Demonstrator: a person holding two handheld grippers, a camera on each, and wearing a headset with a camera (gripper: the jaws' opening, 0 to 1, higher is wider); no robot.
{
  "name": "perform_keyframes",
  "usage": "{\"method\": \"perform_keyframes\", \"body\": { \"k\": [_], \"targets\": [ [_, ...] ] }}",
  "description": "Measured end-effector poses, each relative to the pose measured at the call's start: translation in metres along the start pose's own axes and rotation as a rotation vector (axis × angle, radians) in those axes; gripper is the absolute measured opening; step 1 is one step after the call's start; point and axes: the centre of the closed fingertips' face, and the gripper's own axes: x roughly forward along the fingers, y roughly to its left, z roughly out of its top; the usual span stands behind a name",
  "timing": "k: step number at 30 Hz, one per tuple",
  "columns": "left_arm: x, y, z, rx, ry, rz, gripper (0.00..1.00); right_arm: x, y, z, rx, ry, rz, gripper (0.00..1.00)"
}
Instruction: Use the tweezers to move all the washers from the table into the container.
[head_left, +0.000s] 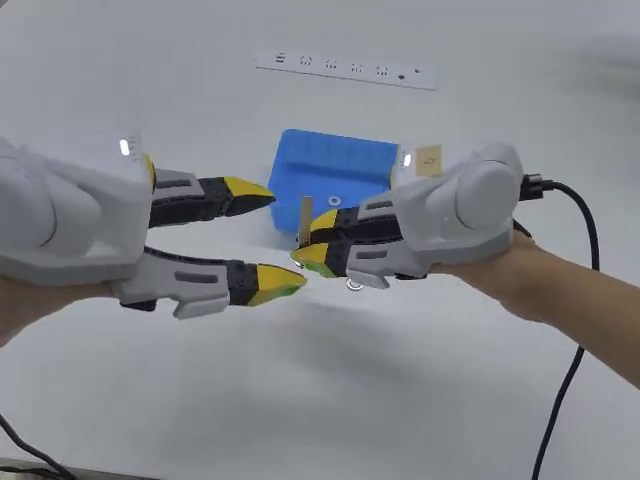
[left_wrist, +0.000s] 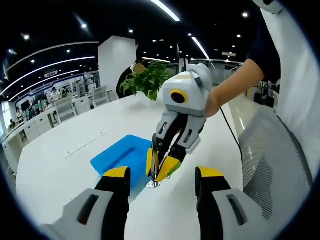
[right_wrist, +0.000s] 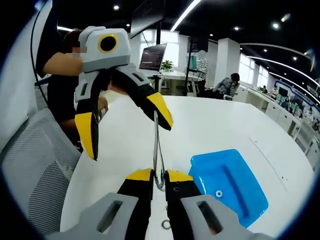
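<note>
Holding the tweezers (right_wrist: 157, 145) clamped in my closed right gripper (right_wrist: 160, 176), left gripper (head_left: 285, 238) wide open and empty, I count one washer (right_wrist: 218, 193) in the blue container (right_wrist: 235, 172) and a second washer (right_wrist: 165, 224) left on the worktop (right_wrist: 215, 125), so the job looks part done.

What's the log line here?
right hand-held gripper: shut on thin metal tweezers; left hand-held gripper: open; blue plastic container: holds small metal washer

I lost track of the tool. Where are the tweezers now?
The tweezers are clamped in the right gripper, centre of the head view just before the blue container, their tips down at a washer on the white table.
</note>
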Motion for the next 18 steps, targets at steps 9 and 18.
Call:
{"method": "perform_keyframes", "body": {
  "k": [9, 18],
  "targets": [
    [-0.007, -0.005, 0.006, -0.029, -0.046, 0.046, 0.74, -0.025, -0.014, 0.023, 0.004, -0.043, -0.050, 0.10],
    [-0.015, -0.011, -0.002, -0.099, -0.081, 0.089, 0.86, -0.040, -0.040, 0.037, 0.004, -0.077, -0.104, 0.10]
  ]
}}
